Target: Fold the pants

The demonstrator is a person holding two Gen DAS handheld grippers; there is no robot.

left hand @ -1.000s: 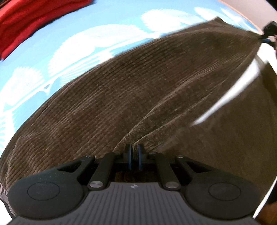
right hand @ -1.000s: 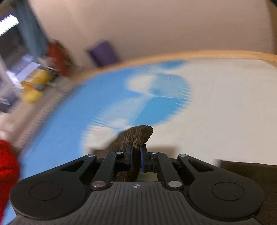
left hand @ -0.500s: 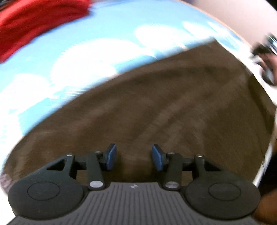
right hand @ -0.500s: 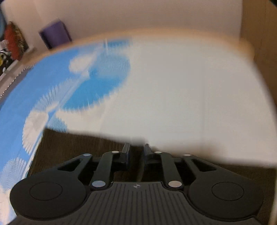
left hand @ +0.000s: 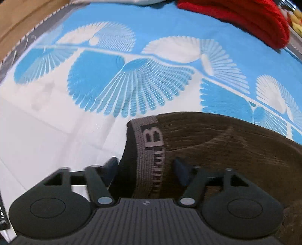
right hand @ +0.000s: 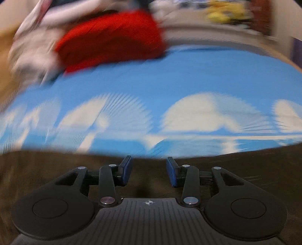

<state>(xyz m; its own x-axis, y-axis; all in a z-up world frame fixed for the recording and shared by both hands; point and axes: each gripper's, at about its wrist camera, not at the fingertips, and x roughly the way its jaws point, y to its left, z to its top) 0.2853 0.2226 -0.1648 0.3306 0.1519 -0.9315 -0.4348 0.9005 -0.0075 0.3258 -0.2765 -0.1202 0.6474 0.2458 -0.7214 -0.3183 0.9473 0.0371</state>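
Observation:
Brown corduroy pants (left hand: pixel 236 147) lie on a blue and white patterned bedsheet (left hand: pixel 132 84). Their grey elastic waistband (left hand: pixel 151 148) with lettering runs between the jaws of my left gripper (left hand: pixel 146 167), which is open and straddles the waistband. In the right wrist view the pants (right hand: pixel 56 167) fill the bottom of the blurred frame. My right gripper (right hand: pixel 149 169) is open and empty just above the pants near their edge.
A red garment (left hand: pixel 245 17) lies on the sheet at the far right in the left wrist view and shows in the right wrist view (right hand: pixel 113 37) beside pale clothes (right hand: pixel 32 49). A wooden edge (left hand: pixel 22 20) borders the bed at the far left.
Both grippers were shut on the pants a second ago and have opened and let go. The left one has swung to the waistband end; the right one has turned toward the red garment.

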